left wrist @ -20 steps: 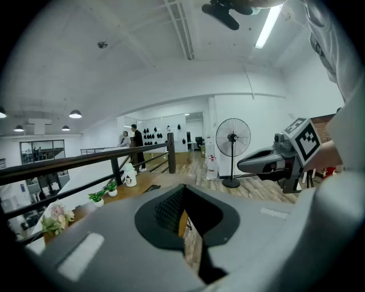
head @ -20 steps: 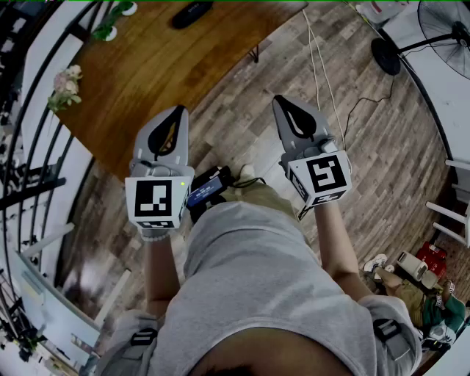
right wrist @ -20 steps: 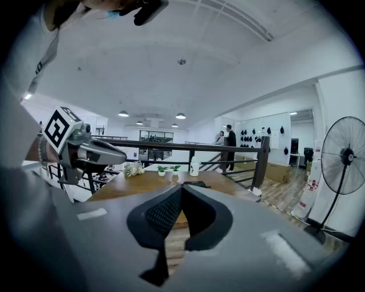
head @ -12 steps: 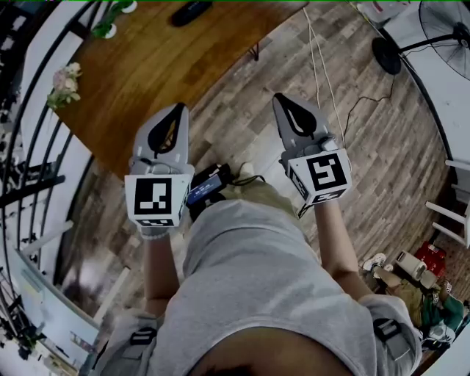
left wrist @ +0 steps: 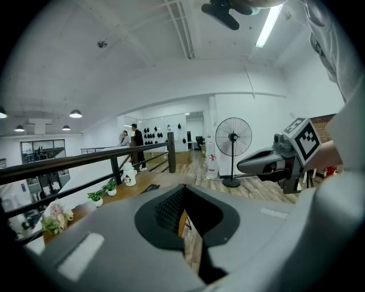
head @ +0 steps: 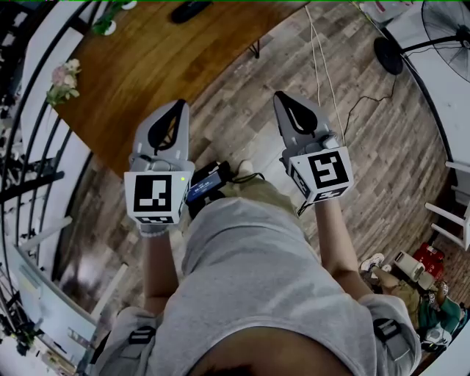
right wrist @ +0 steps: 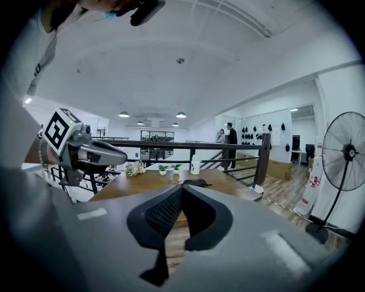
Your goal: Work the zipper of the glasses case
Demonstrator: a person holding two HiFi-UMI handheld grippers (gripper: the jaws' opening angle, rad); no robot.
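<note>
The glasses case (head: 191, 11) is a dark oblong lying on the far part of the wooden table (head: 161, 70); in the right gripper view the case (right wrist: 194, 183) shows just past the jaw tips, and it is far from both grippers. My left gripper (head: 179, 104) is shut and empty, held in the air over the table's near edge. My right gripper (head: 280, 96) is also shut and empty, hanging over the plank floor beside the table. Each gripper view shows the jaws closed together with nothing between them, and the other gripper (left wrist: 274, 162) (right wrist: 91, 153) off to the side.
Small potted plants (head: 110, 22) and a bunch of flowers (head: 62, 82) stand along the table's railing side, with a white bottle (right wrist: 195, 165) near them. A standing fan (head: 440, 37) and loose cables (head: 323, 66) are on the floor at the right. A black device (head: 209, 183) hangs at my waist.
Both grippers stay shut and have barely moved; the left one has crept a little forward toward the table.
</note>
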